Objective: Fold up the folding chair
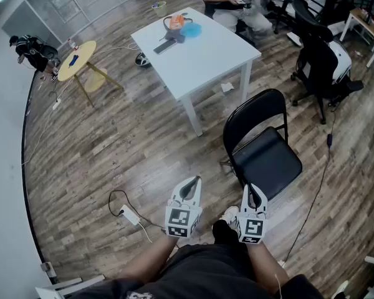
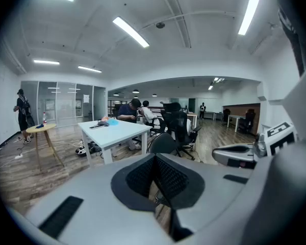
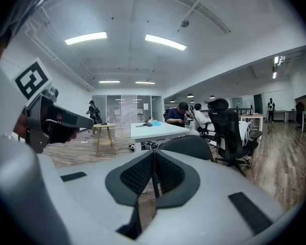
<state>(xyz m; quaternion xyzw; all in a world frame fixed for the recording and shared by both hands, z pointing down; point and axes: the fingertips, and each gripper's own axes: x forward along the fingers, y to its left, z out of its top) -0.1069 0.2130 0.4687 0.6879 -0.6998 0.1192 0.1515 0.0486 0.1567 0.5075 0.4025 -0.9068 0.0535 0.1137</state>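
Observation:
A black folding chair [image 1: 265, 148] stands unfolded on the wood floor, its seat down and its rounded back toward the white table. Both grippers hover side by side in front of it, close to my body. The left gripper [image 1: 192, 180] is shut with nothing between its pads and sits left of the chair. The right gripper [image 1: 252, 190] is shut and empty too, just short of the seat's front edge. In the left gripper view the chair's back [image 2: 162, 144] shows just beyond the closed jaws. In the right gripper view the backrest [image 3: 188, 147] rises right behind the jaw tips.
A white table [image 1: 196, 48] with small items stands beyond the chair. A round yellow side table [image 1: 78, 61] is at the far left. Black office chairs [image 1: 321, 61] stand at right, seated people at the back. A power strip and cable [image 1: 129, 215] lie on the floor at left.

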